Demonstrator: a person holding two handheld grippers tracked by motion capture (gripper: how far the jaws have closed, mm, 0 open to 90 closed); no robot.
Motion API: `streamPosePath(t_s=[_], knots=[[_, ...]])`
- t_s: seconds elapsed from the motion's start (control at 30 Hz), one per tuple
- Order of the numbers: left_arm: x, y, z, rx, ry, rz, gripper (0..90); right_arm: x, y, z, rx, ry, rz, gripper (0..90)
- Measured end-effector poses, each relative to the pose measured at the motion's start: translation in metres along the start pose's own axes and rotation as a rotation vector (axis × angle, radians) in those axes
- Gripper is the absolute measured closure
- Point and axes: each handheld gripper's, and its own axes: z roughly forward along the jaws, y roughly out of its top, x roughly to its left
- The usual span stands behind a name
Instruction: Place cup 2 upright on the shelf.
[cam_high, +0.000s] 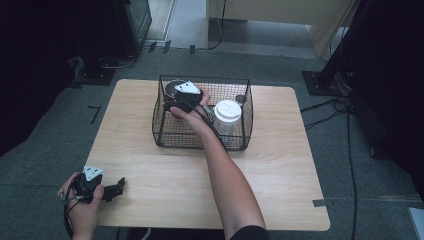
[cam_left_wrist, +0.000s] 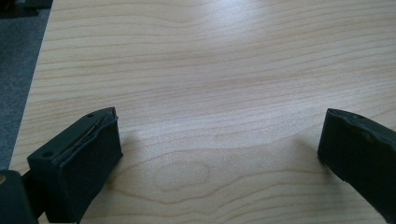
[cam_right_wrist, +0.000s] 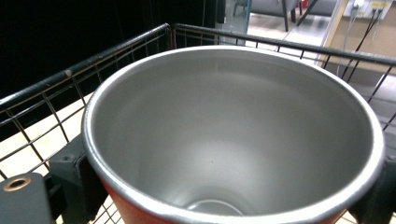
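Note:
A red cup (cam_right_wrist: 233, 140) with a bare steel inside stands upright in the left part of a black wire basket (cam_high: 245, 131). My right gripper (cam_right_wrist: 224, 191) is shut on it, one jaw on each side of its wall just below the rim. From above, that right gripper (cam_high: 181, 100) reaches into the basket over the red cup (cam_high: 175, 89). My left gripper (cam_high: 119, 188) rests low at the table's front left corner. Its jaws stand wide open, and the left gripper (cam_left_wrist: 219, 126) has just bare wood between them.
A paper cup with a white lid (cam_high: 227, 116) stands in the right part of the basket, close to my right forearm. The wooden table (cam_high: 280, 175) has its left edge (cam_left_wrist: 35, 93) near the left gripper. Cables and dark stands lie on the floor beyond.

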Motion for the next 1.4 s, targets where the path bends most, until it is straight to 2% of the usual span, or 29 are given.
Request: streamPosePath(t_s=[0.13,0.43,0.57,0.77,1.03,1.13,1.23,1.4], knots=[[0.0,0.0,0.0,0.0,0.0,0.0,0.1,0.0002,-0.0027,0.0023,0.031,-0.011,-0.01,7.5],[-0.0001,0.0,0.0,0.0,0.0,0.0,0.1,0.0019,-0.0061,0.0077,0.091,0.016,-0.036,7.4],[-0.0001,0.0,0.0,0.0,0.0,0.0,0.1,0.0001,-0.0067,0.0084,0.103,0.011,-0.015,7.4],[-0.0001,0.0,0.0,0.001,0.0,0.0,0.1,0.0001,-0.0068,0.0083,0.11,-0.002,-0.026,7.3],[-0.0001,0.0,0.0,0.0,0.0,0.0,0.1,-0.0002,-0.0051,0.0062,0.145,0.013,-0.022,6.8],[0.0,0.0,-0.0001,0.002,0.0,0.002,0.1,-0.0004,-0.005,0.0059,0.172,0.018,-0.012,0.1],[-0.0001,0.0,0.0,0.001,0.001,0.001,0.1,-0.0006,-0.0038,0.0048,0.178,0.03,0.003,0.0],[0.0,0.0,-0.0001,0.002,0.0,0.002,0.1,0.0011,-0.0012,0.0031,0.16,-0.016,-0.011,0.0]])
